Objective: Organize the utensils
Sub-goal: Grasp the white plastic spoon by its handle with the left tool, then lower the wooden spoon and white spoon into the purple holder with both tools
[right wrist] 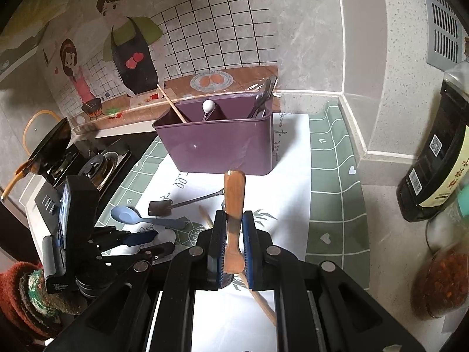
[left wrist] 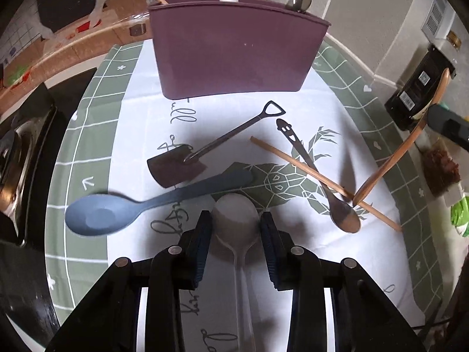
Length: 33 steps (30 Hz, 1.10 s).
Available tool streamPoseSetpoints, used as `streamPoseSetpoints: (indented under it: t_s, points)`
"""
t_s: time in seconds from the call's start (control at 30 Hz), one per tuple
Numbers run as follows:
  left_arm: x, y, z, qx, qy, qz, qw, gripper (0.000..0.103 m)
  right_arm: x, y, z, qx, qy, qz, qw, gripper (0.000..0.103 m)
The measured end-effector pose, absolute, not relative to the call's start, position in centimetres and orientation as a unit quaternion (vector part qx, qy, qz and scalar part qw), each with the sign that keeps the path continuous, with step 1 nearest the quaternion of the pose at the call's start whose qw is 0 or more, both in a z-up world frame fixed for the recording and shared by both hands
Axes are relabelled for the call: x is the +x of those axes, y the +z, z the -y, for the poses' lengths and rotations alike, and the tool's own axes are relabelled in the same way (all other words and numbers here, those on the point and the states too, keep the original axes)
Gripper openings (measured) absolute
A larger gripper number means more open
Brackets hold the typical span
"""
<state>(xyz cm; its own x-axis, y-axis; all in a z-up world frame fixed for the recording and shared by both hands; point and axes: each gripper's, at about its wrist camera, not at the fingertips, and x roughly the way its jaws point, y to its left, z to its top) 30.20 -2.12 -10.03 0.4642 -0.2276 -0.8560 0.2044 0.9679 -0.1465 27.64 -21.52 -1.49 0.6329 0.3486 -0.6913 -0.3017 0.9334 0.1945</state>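
Observation:
A purple utensil holder (left wrist: 234,50) stands at the back of the mat; in the right wrist view it (right wrist: 219,143) holds a chopstick, a white-headed utensil and dark spoons. My left gripper (left wrist: 236,228) is open, its jaws on either side of the bowl of a clear spoon (left wrist: 236,214) lying on the mat. A blue spoon (left wrist: 140,205), a shovel-shaped spoon (left wrist: 205,152), a smiley-handled metal spoon (left wrist: 322,182) and a chopstick (left wrist: 322,182) lie ahead of it. My right gripper (right wrist: 234,243) is shut on a wooden spoon (right wrist: 234,211), held above the mat; it also shows in the left wrist view (left wrist: 404,146).
A gas stove (right wrist: 96,164) and a pan lid (right wrist: 49,146) stand left of the mat. A dark sauce bottle (right wrist: 436,152) and a chilli jar (right wrist: 442,281) stand on the right. The tiled wall (right wrist: 307,29) is close behind the holder.

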Motion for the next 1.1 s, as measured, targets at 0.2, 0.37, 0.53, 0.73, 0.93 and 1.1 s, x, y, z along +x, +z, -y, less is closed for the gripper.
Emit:
streamPoseSetpoints:
  t_s: [0.2,0.37,0.53,0.73,0.93,1.1]
  points:
    - [28.0,-6.7,1.0,-0.044,-0.142,-0.452,0.88,0.034,27.2,-1.5,21.4,0.027,0.182,-0.387,0.904,0.011]
    - [27.6,-0.9,-0.9,-0.099,-0.149,-0.381,0.907,0.034,26.7,0.1,21.7,0.037,0.184,-0.362,0.913,0.011]
    - [29.0,10.5,-3.3,-0.176,-0.156,-0.208,0.949,0.034,27.1,7.5,21.8,0.038,0.189,-0.277,0.941,0.011]
    - [33.0,15.8,-3.5,-0.169,-0.131,-0.076,0.974,0.034,30.5,15.4,21.2,0.016,0.166,-0.204,0.965,0.011]
    - [39.6,11.0,-2.6,-0.16,-0.082,-0.088,0.98,0.034,36.1,14.6,20.5,0.017,0.152,-0.216,0.964,0.011]
    - [44.2,5.3,-1.7,-0.15,-0.064,-0.142,0.976,0.034,40.2,10.4,19.9,0.029,0.153,-0.26,0.953,0.011]
